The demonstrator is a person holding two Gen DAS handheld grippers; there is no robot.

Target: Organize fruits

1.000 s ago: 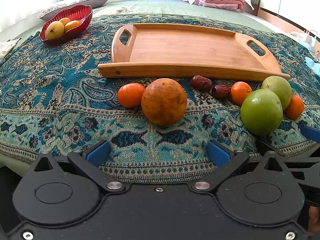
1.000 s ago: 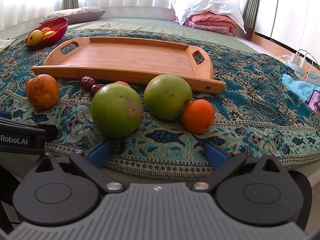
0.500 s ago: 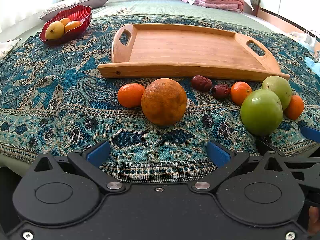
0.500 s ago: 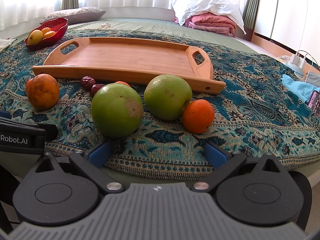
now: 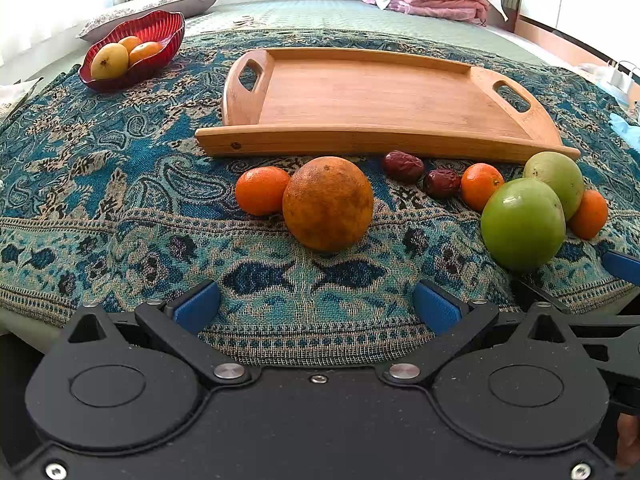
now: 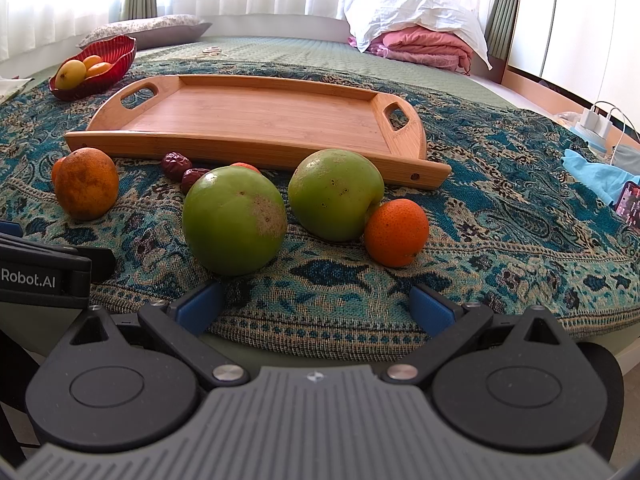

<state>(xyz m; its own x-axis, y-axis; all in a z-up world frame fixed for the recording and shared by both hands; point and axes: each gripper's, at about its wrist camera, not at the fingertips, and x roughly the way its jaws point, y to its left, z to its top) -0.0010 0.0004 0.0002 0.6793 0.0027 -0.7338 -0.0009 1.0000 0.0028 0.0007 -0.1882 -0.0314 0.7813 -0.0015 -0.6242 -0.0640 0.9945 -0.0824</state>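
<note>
An empty wooden tray (image 5: 372, 96) (image 6: 256, 120) lies on a blue patterned cloth. In front of it sit a large mottled orange (image 5: 328, 203) (image 6: 86, 189), a small tangerine (image 5: 261, 190), two dark red dates (image 5: 403, 166) (image 6: 176, 165), a second tangerine (image 5: 480, 186), two green apples (image 5: 523, 224) (image 6: 234, 220) (image 6: 335, 194) and a third tangerine (image 6: 396, 232). My left gripper (image 5: 318, 308) is open at the cloth's near edge, short of the large orange. My right gripper (image 6: 316, 306) is open too, just short of the nearer green apple.
A red bowl (image 5: 160, 32) (image 6: 116, 52) holding yellow and orange fruit stands at the back left. Pillows and a folded pink blanket (image 6: 424, 50) lie further back. A light blue cloth (image 6: 592, 170) and a phone (image 6: 630, 204) lie at the right edge.
</note>
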